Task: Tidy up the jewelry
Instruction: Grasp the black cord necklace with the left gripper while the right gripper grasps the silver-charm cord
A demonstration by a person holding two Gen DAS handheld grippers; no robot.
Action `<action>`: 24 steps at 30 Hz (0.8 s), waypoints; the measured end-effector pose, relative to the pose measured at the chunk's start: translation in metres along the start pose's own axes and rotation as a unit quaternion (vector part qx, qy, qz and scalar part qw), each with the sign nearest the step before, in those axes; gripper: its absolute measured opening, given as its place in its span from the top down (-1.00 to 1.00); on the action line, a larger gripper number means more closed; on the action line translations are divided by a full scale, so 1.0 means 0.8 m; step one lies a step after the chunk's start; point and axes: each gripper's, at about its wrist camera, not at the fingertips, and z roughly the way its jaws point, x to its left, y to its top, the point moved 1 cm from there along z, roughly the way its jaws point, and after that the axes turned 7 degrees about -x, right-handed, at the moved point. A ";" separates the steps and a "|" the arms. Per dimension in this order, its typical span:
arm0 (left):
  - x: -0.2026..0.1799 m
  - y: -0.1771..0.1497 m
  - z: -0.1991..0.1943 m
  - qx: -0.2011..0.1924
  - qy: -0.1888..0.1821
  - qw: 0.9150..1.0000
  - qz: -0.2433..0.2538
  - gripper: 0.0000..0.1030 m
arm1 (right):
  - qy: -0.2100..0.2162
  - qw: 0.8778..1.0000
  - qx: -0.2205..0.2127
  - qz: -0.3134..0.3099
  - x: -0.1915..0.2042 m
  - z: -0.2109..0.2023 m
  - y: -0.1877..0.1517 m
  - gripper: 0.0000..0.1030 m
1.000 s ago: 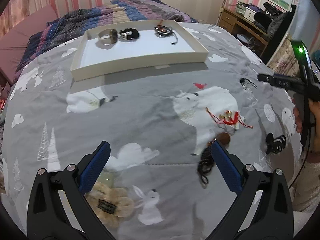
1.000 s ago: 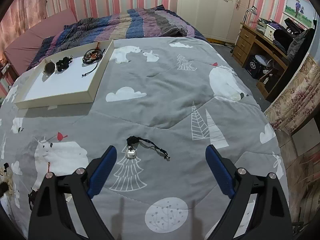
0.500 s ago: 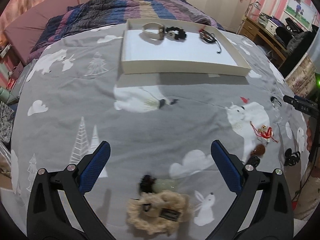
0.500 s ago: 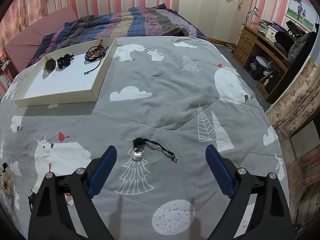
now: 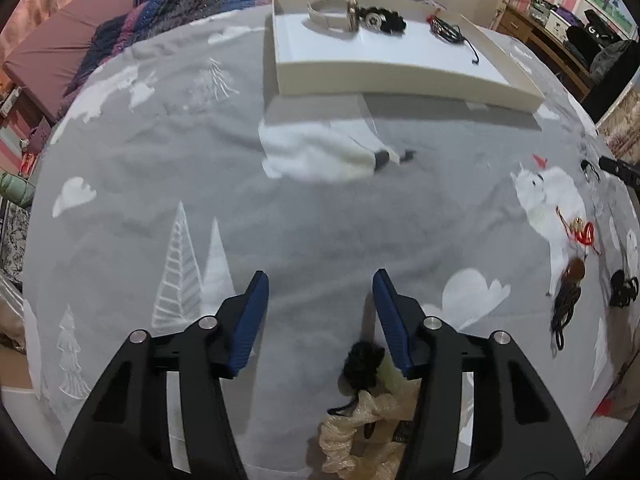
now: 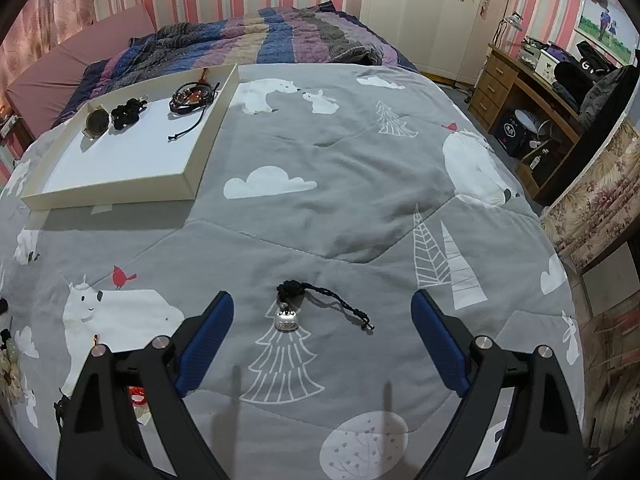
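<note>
Right wrist: pendant necklace between open hand-held gripper fingers.

One cream tray holds three pieces: one watch, one black scrunchie and one corded bracelet. One black cord necklace with a silver pendant lies on one grey bedspread. Two grippers, one per view.

My right gripper hangs over the grey bedspread, fingers spread wide. Between them, toward twelve o'clock, lies a black cord with a silver pendant. At ten o'clock sits the white tray holding a watch and bracelets.
</note>
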 end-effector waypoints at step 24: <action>-0.020 -0.044 -0.032 0.003 -0.037 0.999 0.015 0.57 | 0.003 1.000 0.001 0.013 -0.009 -0.007 -0.008 -0.76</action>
